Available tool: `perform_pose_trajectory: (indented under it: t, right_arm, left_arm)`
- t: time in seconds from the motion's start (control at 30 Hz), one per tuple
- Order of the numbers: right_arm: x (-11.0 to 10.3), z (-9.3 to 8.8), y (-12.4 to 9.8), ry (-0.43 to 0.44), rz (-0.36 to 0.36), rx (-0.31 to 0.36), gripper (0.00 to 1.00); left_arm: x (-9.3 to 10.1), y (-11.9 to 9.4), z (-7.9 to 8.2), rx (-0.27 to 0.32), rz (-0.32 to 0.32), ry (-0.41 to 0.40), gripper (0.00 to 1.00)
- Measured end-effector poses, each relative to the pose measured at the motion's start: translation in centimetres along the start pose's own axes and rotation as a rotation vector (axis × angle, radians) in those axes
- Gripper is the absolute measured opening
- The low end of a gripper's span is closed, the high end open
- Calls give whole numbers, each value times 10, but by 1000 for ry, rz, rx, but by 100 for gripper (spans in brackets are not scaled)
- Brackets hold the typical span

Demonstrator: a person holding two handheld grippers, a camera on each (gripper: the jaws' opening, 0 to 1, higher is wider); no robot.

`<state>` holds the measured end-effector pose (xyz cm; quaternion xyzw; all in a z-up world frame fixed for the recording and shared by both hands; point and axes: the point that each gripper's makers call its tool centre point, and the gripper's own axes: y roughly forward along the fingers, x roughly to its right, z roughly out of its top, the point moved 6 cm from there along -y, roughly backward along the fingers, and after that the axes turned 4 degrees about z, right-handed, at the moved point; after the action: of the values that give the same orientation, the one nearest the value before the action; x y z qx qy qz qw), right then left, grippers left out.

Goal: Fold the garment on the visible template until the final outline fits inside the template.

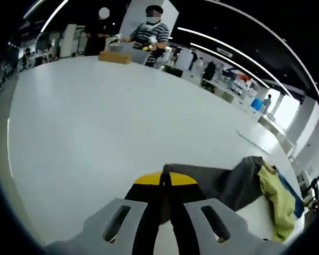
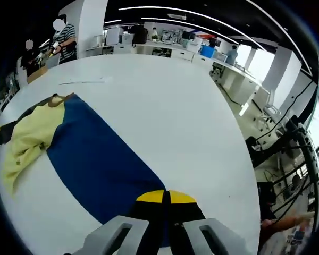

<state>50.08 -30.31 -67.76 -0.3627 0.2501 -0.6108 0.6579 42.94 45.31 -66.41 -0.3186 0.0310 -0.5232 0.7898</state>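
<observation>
The garment [image 2: 95, 159] is spread across the white table [image 2: 165, 101], its blue panel held at the near edge by the right gripper [image 2: 166, 197], jaws pinched together on it. A grey part [image 1: 212, 183] is clamped likewise by the left gripper [image 1: 165, 180]. No template outline can be made out, so a fold could be misplaced, and the cloth could slip if pulled unevenly.

The garment [image 2: 95, 159] lies on the white tabletop [image 2: 165, 101], a blue panel stretching from 6 o'clock toward 10 o'clock in the right gripper view, with crumpled yellow fabric bunched at 9 o'clock. In the left gripper view its grey, yellow and blue folds [image 1: 255, 186] are heaped at 4 o'clock.
</observation>
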Motion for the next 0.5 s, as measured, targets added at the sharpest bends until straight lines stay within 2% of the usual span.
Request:
perform_pose_trajectory:
  t: [0.07, 0.2, 0.27, 0.5]
  right_arm:
    - [2, -1, 0, -1, -7, -6, 0]
    - [3, -1, 0, -11, -8, -15, 0]
    - [4, -1, 1, -11, -10, -18, 0]
    - [8, 4, 3, -28, -14, -9, 0]
  left_arm:
    - [-2, 0, 1, 10, 15, 24, 0]
    - [-2, 2, 1, 11, 11, 3, 0]
    - [-1, 3, 0, 6, 16, 48, 0]
    - [0, 7, 6, 8, 4, 106, 0]
